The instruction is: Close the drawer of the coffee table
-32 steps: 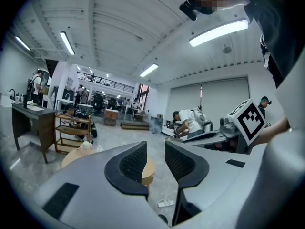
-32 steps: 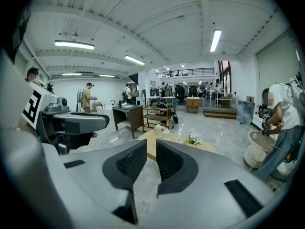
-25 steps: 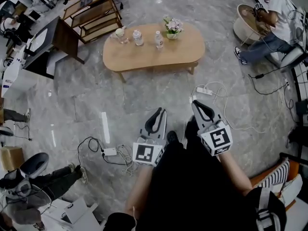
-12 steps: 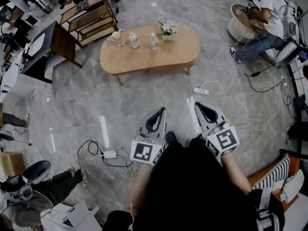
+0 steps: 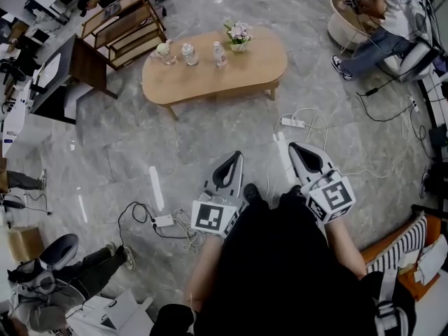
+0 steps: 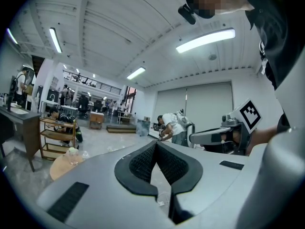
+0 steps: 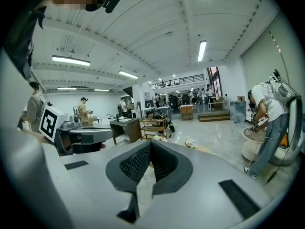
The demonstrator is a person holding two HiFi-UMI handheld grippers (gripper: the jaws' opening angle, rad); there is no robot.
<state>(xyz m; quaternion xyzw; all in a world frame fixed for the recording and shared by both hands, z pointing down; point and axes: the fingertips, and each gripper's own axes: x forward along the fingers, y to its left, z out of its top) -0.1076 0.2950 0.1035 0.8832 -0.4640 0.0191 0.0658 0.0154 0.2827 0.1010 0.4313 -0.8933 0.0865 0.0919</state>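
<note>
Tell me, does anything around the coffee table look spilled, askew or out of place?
Nothing spilled: the bottles and flowers stand upright on the coffee table. A corded power strip lies on the floor between you and it, a possible trip hazard. No open drawer shows from here.

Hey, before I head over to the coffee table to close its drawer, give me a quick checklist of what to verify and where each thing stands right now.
1. Left tool free: ok, jaws together with nothing between them.
2. Right tool free: ok, jaws together and empty.
3. Coffee table in sight: ok, ahead across the floor, and not yet within reach.
4. Drawer position: cannot tell, no drawer front shows from here.
5. Walking path: not ok, a power strip lies on the floor between you and the table.
</note>
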